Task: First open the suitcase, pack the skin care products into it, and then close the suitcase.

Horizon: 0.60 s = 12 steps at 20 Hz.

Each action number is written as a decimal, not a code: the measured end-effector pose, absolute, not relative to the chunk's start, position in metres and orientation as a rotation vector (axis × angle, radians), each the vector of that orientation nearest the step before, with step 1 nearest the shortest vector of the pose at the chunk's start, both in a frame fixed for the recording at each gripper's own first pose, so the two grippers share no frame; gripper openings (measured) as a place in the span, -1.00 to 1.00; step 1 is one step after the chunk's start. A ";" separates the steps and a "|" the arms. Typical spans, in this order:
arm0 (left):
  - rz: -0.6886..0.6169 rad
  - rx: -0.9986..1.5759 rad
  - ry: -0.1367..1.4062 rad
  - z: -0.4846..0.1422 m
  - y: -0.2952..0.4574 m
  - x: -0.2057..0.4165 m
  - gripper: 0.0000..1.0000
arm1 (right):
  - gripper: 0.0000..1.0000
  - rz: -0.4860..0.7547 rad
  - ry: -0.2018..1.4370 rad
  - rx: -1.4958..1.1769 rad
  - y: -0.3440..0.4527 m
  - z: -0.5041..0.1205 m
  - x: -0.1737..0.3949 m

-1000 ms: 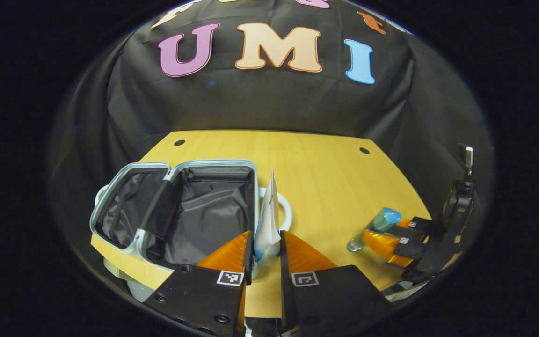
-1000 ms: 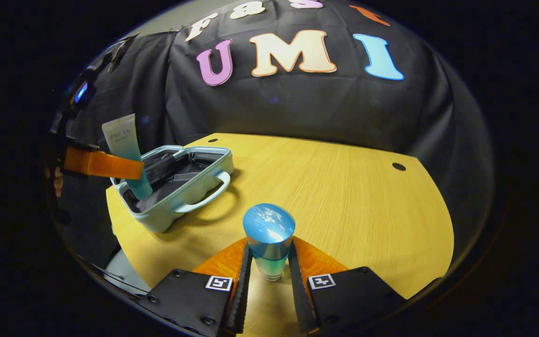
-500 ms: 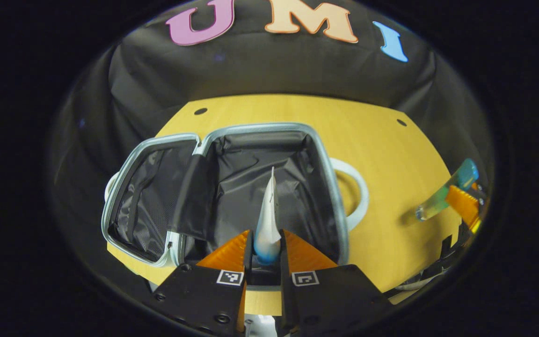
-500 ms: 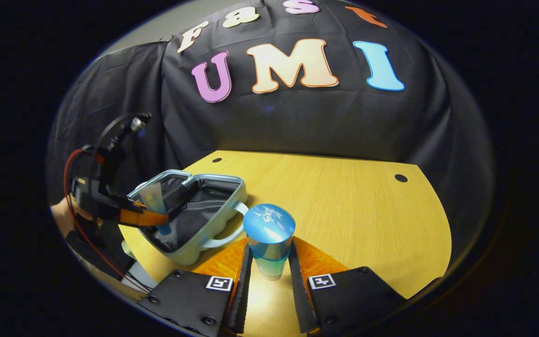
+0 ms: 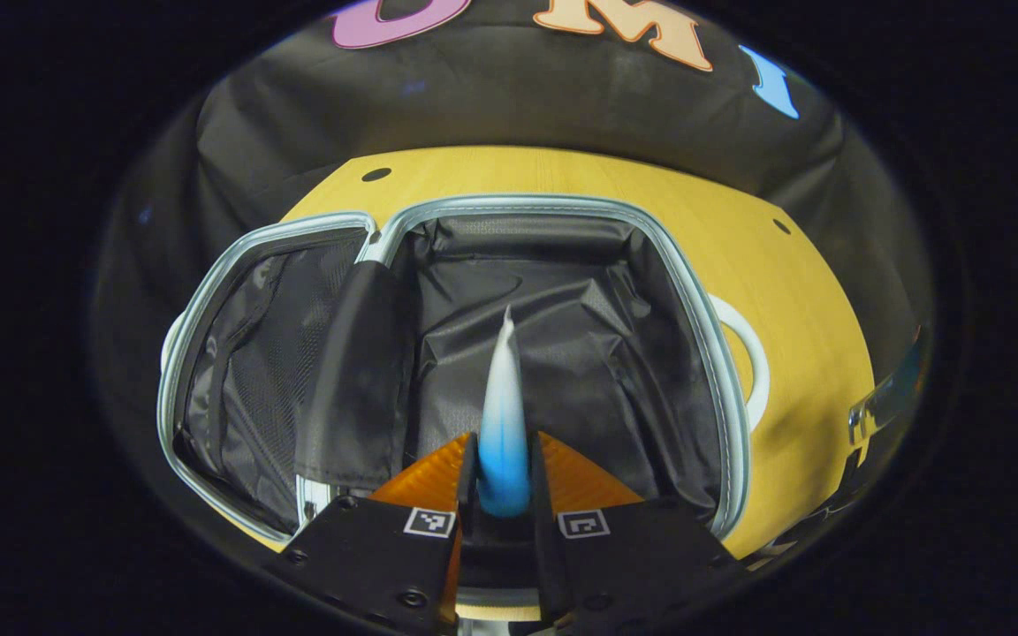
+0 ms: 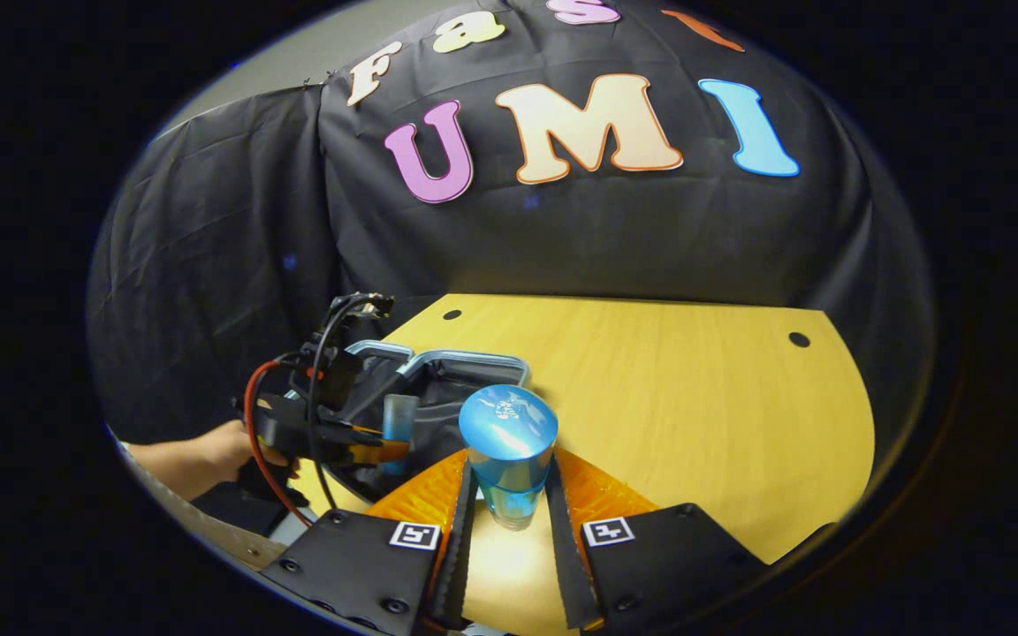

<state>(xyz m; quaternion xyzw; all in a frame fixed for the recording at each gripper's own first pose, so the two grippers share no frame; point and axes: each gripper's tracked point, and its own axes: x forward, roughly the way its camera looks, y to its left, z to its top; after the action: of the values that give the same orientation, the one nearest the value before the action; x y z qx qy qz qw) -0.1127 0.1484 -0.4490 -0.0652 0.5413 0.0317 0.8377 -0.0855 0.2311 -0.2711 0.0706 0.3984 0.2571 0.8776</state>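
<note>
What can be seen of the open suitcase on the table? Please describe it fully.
The suitcase lies open flat on the yellow wooden table, both halves facing up. Its shell looks like pale blue-grey hard plastic with a light rim and a white loop handle on one side. The inside is crinkled black fabric lining, with a dark flap between the halves. The left gripper holds a tube above the larger half.

place: recording booth | evidence: black cloth wall [image 6: 208, 265], wooden table [image 6: 695, 397]
</note>
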 end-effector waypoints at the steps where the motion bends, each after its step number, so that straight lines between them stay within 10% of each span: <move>1: 0.046 -0.150 1.141 -0.451 0.148 -0.111 -0.39 | -0.12 0.544 0.828 0.139 0.241 -0.270 -0.084; 6: -0.060 -0.144 1.022 -0.433 0.150 -0.091 0.80 | -0.12 0.590 0.864 0.134 0.291 -0.280 -0.088; 12: -0.034 -0.124 0.873 -0.393 0.198 -0.079 0.82 | -0.12 0.614 0.963 0.166 0.348 -0.321 -0.103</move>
<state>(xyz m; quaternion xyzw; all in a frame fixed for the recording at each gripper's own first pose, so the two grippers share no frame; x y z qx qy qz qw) -0.0785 0.1983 -0.3933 -0.0602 0.4225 -0.0167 0.9042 -0.1025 0.3482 -0.3213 0.0786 0.4550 0.2901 0.8382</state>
